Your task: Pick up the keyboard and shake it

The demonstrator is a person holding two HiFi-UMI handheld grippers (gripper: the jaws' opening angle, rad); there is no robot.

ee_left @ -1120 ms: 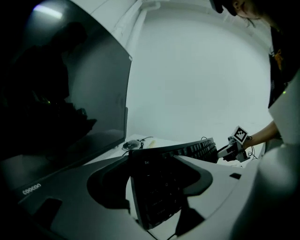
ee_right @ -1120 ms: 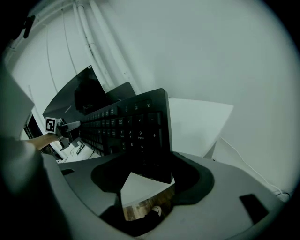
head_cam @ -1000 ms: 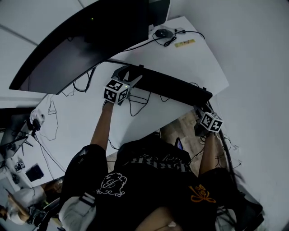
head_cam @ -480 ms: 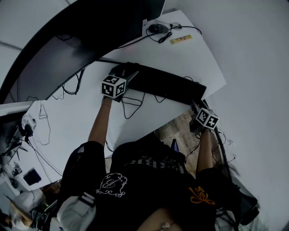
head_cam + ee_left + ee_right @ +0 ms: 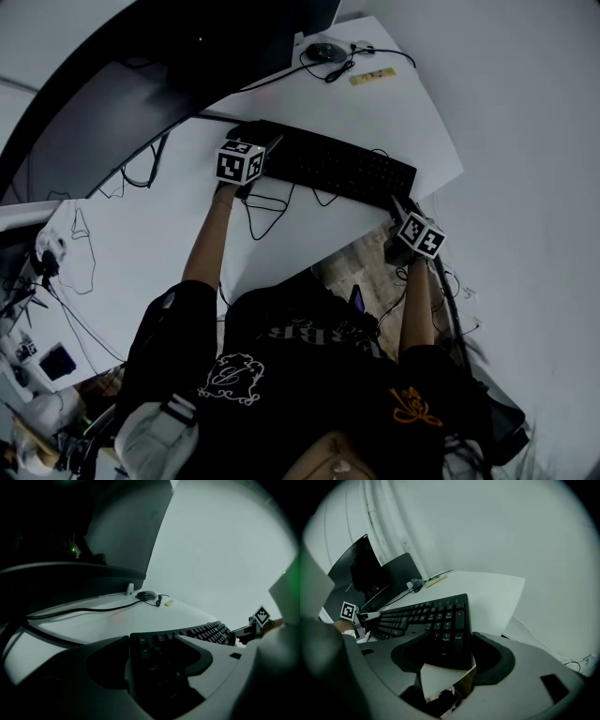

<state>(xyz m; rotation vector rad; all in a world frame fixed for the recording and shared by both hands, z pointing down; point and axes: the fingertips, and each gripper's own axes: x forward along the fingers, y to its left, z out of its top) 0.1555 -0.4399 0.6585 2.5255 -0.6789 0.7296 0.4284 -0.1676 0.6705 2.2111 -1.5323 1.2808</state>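
1. Black keyboard (image 5: 337, 167) stretches across the white desk (image 5: 394, 103) in front of me, below the dark curved monitor (image 5: 141, 94), with one end in each of my grippers
2. My left gripper (image 5: 154, 663) has its jaws set fairly wide and clamped on the keyboard's left end; the keys run away between them in the left gripper view
3. My right gripper (image 5: 445, 656) is likewise parted a good way and closed on the right end, the number pad lying between its jaws
4. That right end sits at the desk's front edge; the right gripper view shows a white corner of the desk under it, and floor below that
5. Whether the keyboard lies on the desk or hangs just above it, I cannot tell
6. Loose dark cables (image 5: 267, 202) trail on the desk just beside the left end
7. A mouse (image 5: 323, 52) and a small yellowish strip (image 5: 372, 76) lie at the far corner, well apart from the keyboard
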